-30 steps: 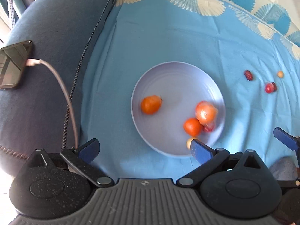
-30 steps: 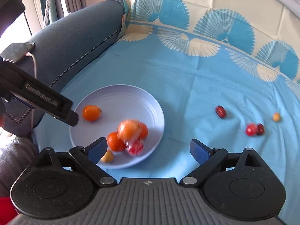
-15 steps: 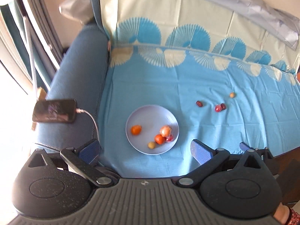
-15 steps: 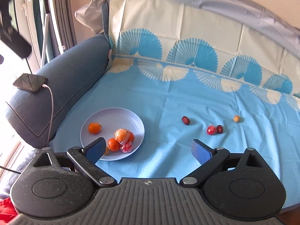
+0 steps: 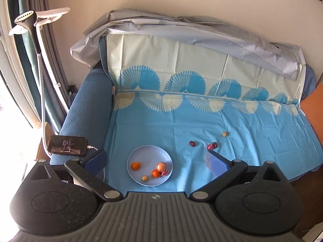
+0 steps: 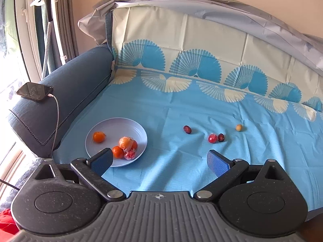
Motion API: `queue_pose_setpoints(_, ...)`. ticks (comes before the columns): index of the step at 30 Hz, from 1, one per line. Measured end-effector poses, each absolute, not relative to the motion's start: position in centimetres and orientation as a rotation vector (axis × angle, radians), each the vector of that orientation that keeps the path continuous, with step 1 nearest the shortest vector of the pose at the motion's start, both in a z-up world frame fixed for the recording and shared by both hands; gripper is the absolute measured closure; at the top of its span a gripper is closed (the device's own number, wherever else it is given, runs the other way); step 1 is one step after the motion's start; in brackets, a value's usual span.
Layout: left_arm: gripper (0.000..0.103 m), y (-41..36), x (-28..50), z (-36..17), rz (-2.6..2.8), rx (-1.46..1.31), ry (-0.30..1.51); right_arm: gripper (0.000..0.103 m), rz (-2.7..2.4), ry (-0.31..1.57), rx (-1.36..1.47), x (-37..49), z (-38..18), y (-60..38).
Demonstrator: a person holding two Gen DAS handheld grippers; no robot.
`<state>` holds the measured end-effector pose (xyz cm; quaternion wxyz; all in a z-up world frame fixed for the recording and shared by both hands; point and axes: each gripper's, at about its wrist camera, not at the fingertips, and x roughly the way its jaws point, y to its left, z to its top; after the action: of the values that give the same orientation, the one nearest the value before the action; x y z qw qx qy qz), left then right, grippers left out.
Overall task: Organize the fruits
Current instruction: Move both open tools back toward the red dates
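Observation:
A pale blue plate (image 5: 149,153) (image 6: 121,125) lies on the blue sofa cover and holds several fruits: oranges (image 5: 135,165) (image 6: 99,137), a wrapped red fruit (image 6: 129,154) and a small yellow one (image 5: 144,178). Loose on the cover to its right are a dark red fruit (image 5: 192,143) (image 6: 187,129), a red and a dark one side by side (image 5: 210,146) (image 6: 213,138), and a small yellow one (image 5: 224,134) (image 6: 239,127). My left gripper (image 5: 155,161) and right gripper (image 6: 160,161) are both open, empty and held well back from the sofa.
A phone (image 5: 67,146) (image 6: 34,91) on a charging cable lies on the sofa's left armrest (image 6: 60,92). A white garment steamer stand (image 5: 40,40) and curtains are at the left. A grey sheet (image 5: 201,32) drapes over the backrest. An orange panel (image 5: 315,109) is at the right.
Both grippers have pulled far back and up from the plate, so the whole sofa now shows. Both stay open and empty. The fruits have not moved.

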<state>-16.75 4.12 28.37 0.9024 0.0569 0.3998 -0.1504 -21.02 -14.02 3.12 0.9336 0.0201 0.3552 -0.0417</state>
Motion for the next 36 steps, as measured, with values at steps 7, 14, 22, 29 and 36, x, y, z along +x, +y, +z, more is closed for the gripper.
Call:
queue_pose_setpoints(7,0.000,4.9,-15.5,27.8,-0.278,0.090,0.814,0.004,-0.091,0.767,0.045,-20.7,2.0,-14.2)
queue_pose_setpoints(14,0.000,5.0,-11.8,25.4,-0.244,0.113,0.856,0.004,-0.091,0.799,0.045,-18.9,0.8,-14.3)
queue_pose_setpoints(22,0.000,7.0,-2.4,16.2,-0.102,0.161,0.964,0.004,-0.081,0.803,0.077,-12.6,-5.3,-12.9)
queue_pose_setpoints(29,0.000,8.7,4.4,8.5,0.005,0.168,1.095,0.004,-0.127,0.885,-0.023,-4.4,-12.9,-10.6)
queue_pose_setpoints(36,0.000,6.5,8.9,4.6,0.034,0.191,1.114,0.004,-0.071,0.884,0.052,-0.6,-14.5,-10.2)
